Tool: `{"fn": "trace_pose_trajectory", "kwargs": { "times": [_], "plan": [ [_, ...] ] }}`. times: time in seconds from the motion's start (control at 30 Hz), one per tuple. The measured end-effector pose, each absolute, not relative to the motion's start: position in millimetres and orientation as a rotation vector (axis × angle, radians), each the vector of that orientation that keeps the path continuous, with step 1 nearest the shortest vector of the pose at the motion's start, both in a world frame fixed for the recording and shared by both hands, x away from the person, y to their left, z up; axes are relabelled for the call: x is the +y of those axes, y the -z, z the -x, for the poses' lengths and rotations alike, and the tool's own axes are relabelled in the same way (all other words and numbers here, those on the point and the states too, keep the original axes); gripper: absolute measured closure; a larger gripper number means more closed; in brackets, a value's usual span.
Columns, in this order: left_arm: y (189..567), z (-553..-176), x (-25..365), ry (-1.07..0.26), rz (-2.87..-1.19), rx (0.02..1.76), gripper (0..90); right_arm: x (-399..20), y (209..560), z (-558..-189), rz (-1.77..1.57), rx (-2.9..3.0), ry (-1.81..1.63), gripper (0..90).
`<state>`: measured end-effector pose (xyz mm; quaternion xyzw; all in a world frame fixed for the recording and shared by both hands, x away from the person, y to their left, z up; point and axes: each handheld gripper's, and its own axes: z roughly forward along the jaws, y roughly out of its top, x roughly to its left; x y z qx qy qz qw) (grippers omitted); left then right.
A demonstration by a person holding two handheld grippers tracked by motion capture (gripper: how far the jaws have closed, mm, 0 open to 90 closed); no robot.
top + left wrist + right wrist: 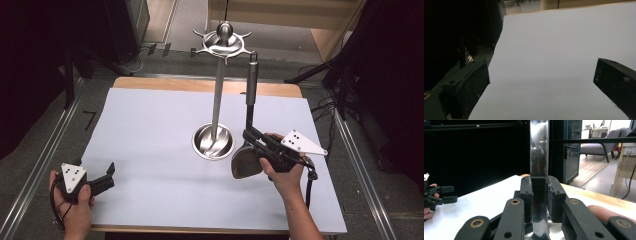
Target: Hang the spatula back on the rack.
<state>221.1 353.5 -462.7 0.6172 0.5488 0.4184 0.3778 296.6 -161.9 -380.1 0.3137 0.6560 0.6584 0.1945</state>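
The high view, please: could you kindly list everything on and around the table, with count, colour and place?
Steel utensil stand with round dish base and hooked top ring: one, silver, table centre.
Metal spatula with tubular handle: one, silver and dark, upright right of the stand, clamped by the right tool.
White table cover: one, over the wooden table.
Left tool: one, black, near left corner, open, holding nothing.
Right tool: one, black, shut on the spatula's neck.
Hands: two, at the bottom edge.

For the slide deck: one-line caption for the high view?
Right gripper clamps an upright spatula beside the utensil stand; left gripper rests open.
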Motion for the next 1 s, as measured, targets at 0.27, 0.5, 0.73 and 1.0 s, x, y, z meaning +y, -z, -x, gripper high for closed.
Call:
{"fn": "trace_pose_trajectory", "kwargs": {
  "times": [0.27, 0.5, 0.73, 1.0],
  "plan": [
    [462.8, -221.8, 352.9, -1.071, -1.586, 1.402, 1.1, -158.8, 381.1, -301.3, -0.878, 1.841, -1.845, 78.4],
    [462.9, -221.3, 353.4, -1.07, -1.577, 1.4, 1.1, -156.1, 382.2, -305.9, -0.871, 1.843, -1.845, 78.5],
    [463.1, -219.4, 353.3, -1.08, -1.568, 1.384, 1.2, -151.1, 382.1, -310.5, -0.868, 1.855, -1.845, 78.7],
    [463.0, -219.0, 353.2, -1.083, -1.569, 1.384, 1.1, -146.2, 382.3, -315.4, -0.858, 1.869, -1.844, 78.9]
  ]
}}
